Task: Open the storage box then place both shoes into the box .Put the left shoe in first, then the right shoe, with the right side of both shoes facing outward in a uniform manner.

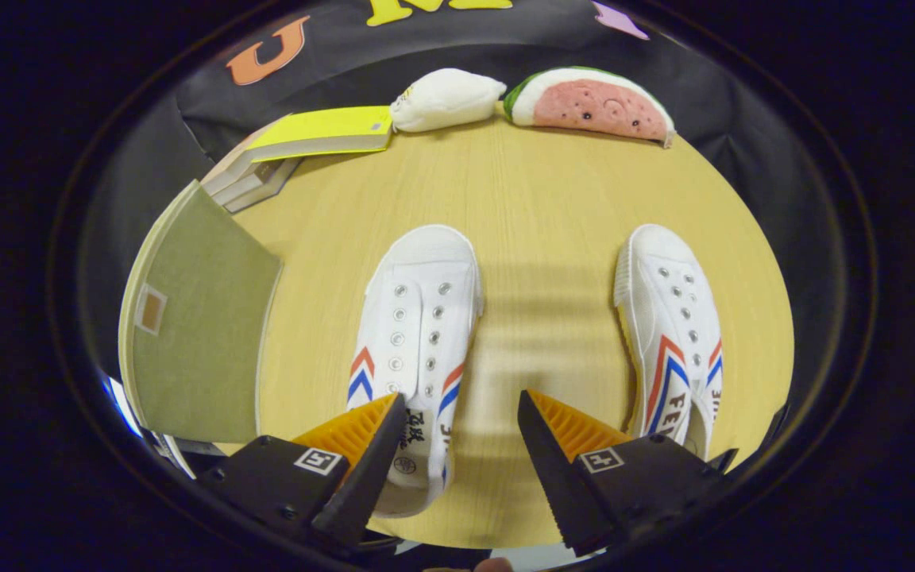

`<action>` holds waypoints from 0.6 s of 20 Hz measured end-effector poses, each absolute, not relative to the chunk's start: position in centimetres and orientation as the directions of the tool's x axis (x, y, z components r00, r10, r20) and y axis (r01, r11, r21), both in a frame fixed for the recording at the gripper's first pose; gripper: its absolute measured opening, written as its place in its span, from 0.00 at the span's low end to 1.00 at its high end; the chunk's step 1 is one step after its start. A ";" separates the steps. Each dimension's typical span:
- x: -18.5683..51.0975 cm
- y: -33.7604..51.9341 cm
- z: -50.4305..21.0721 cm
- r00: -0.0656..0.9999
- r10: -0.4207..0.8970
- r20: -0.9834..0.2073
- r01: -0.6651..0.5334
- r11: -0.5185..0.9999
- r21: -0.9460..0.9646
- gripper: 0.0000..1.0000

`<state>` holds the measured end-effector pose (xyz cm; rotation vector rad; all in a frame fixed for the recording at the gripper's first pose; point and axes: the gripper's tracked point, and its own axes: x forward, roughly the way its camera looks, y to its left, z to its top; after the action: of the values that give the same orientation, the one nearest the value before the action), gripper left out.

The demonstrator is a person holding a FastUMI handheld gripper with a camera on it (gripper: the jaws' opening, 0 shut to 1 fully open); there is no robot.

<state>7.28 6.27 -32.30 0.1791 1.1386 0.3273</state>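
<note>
1. Two white canvas shoes with red-blue chevrons lie mid-table [537, 183]: left shoe [418, 334], right shoe [676, 342] near the right edge.
2. Olive storage box [199, 318] sits at the left edge.
3. Gripper [461, 413] gapes wide, holding nothing.

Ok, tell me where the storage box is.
In the gripper view the green box stands on the table beside the left shoe, just beyond the open tongs, with books behind it.

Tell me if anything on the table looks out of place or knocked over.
Nothing looks spilled or damaged. The right shoe leans on its side, unlike the flat left shoe. The green storage box beside them looks shut. The gripper hangs open above the shoes, its jaws holding nothing.
</note>
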 end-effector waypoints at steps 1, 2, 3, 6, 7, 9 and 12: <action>7.5 6.4 -32.5 0.363 0.352 -0.863 -0.174 0.935 0.308 0.90; 7.6 6.5 -32.6 0.351 0.361 -0.864 -0.183 0.931 0.315 0.89; 7.7 6.7 -32.8 0.336 0.373 -0.865 -0.190 0.926 0.325 0.85; 7.6 7.4 -32.6 0.299 0.425 -0.854 -0.197 0.903 0.381 0.69; 7.6 7.8 -32.4 0.287 0.447 -0.847 -0.198 0.893 0.404 0.60; 7.5 8.0 -32.3 0.278 0.450 -0.848 -0.194 0.892 0.409 0.33; 7.5 7.8 -32.2 0.279 0.464 -0.841 -0.173 0.885 0.431 0.19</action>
<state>7.47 7.83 -32.18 0.2773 1.2181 0.4344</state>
